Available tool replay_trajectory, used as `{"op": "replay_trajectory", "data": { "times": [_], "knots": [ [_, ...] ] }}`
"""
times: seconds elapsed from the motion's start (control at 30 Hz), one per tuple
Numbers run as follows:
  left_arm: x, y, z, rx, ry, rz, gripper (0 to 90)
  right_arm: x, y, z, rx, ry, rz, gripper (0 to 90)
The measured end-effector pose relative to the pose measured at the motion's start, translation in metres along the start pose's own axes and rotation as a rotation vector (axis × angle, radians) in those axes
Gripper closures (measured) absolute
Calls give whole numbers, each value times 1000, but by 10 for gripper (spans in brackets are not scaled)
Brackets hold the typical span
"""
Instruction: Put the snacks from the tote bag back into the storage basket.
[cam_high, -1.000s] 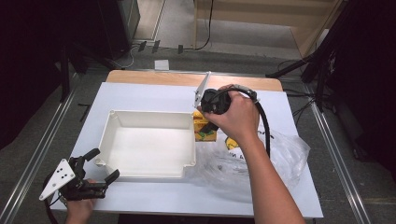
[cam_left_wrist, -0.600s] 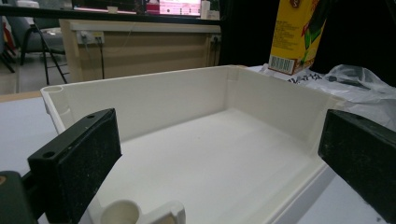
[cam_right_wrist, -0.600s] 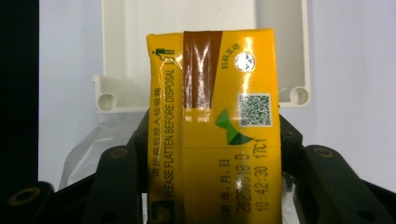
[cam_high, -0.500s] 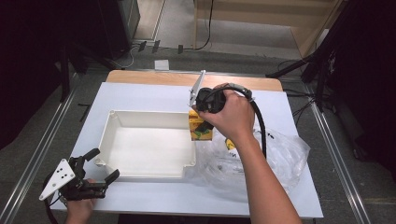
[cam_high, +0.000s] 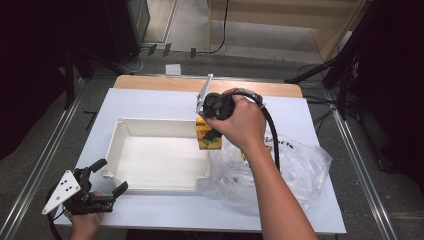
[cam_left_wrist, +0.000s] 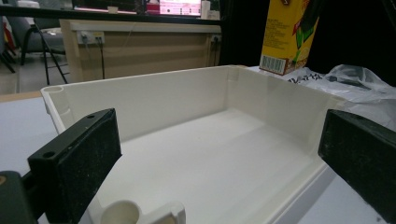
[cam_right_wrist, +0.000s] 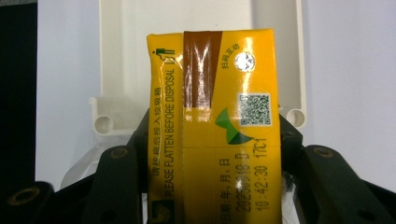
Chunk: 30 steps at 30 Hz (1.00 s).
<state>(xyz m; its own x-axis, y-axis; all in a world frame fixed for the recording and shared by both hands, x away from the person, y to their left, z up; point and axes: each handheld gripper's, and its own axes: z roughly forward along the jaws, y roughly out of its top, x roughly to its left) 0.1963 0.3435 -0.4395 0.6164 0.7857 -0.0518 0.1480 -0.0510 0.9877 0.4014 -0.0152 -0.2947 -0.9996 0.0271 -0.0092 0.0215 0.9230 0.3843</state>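
A yellow drink carton (cam_high: 208, 137) hangs over the right rim of the white tray (cam_high: 120, 131), held from above by my right gripper (cam_high: 212, 132), which is shut on it. In the right gripper view the carton (cam_right_wrist: 215, 126) sits between the black jaws with the tray (cam_right_wrist: 289, 56) below it. From the left gripper view the carton (cam_left_wrist: 289, 35) shows above the tray's far wall (cam_left_wrist: 154, 100). My left gripper (cam_high: 102, 176) rests open at the tray's near left corner, nothing between its fingers (cam_left_wrist: 79, 158).
A crumpled clear plastic bag (cam_high: 295, 170) lies on the white table (cam_high: 160, 102) right of the tray. The tray's inside holds nothing. Metal rails run along both table sides, and a wooden strip (cam_high: 150, 82) edges the far side.
My right gripper has carried the carton leftward from above the bag to the tray's right rim. The left gripper has stayed put.
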Motion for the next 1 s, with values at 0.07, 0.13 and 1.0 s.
{"op": "replay_trajectory", "data": {
  "times": [0.07,0.13,1.0],
  "knots": [
    [0,0,0,-1,0,-1,0,0,2,2,-2,1,-2,523],
    [0,0,0,-1,0,-1,0,0,3,3,0,7,1,523],
    [-1,0,0,0,-1,3,0,0,24,18,-9,11,-24,522]
  ]
}}
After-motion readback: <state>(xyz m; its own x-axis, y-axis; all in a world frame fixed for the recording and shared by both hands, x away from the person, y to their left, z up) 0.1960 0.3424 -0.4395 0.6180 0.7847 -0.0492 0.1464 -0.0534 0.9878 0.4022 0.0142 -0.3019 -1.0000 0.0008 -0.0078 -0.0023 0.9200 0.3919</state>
